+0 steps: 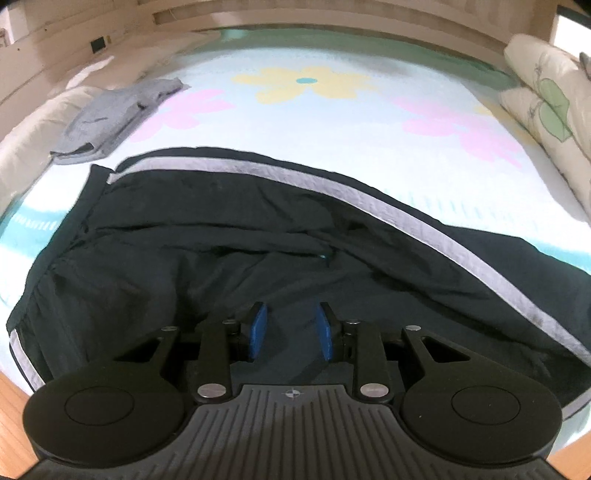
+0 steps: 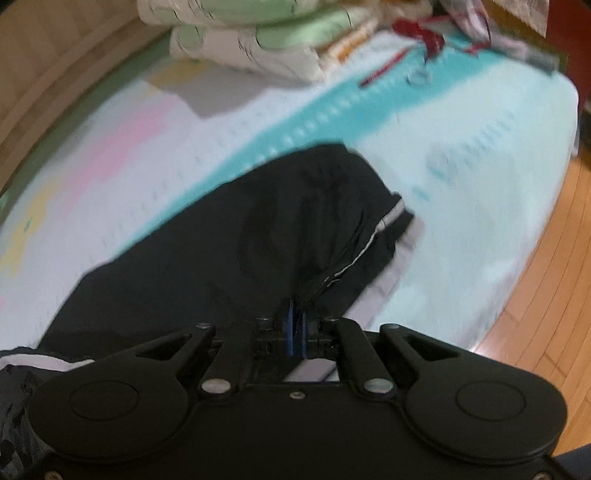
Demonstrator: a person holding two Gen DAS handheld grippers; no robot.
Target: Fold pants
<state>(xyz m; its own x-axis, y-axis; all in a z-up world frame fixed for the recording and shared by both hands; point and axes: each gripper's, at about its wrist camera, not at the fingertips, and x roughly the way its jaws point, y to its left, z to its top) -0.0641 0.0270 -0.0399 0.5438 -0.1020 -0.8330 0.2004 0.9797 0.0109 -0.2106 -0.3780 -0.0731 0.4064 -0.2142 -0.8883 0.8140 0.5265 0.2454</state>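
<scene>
While no brand, label or legible writing is shown on any item, one small crosshair mark [image 1: 291, 393] is printed on the left gripper's housing; nothing else readable is found.

Left gripper [image 1: 291, 325]: pitched steeply down over the black pants [image 1: 229, 236]. Blue pads [image 1: 258, 328] are set a moderate gap apart, dark fabric is seen in the gap, but pad contact with the cloth cannot be confirmed. No pinch is evident.

Right gripper [image 2: 297, 325]: also pitched steeply down, view motion-blurred. Blue pads are drawn nearly together, with a bunch of black fabric pinched between them near the grey side stripe [image 2: 369, 243]. Cloth is pulled into a gathered ridge running up from the jaws.

Pants location: spread across the near part of the bed [image 1: 332, 122], on a pale sheet with pink and yellow flower print and a teal band. The grey stripe [image 1: 295, 177] is seen running along the far edge in the left wrist view. In the right wrist view one end of the pants is lying near the bed's edge, wood floor [image 2: 546, 280] beside it.

Also in view: a folded grey garment [image 1: 110, 118] at the far left of the bed, well apart from the pants; pillows with a green leaf print [image 1: 546, 103] at the right side; red items [image 2: 417, 33] at the far end, too blurred to identify.
</scene>
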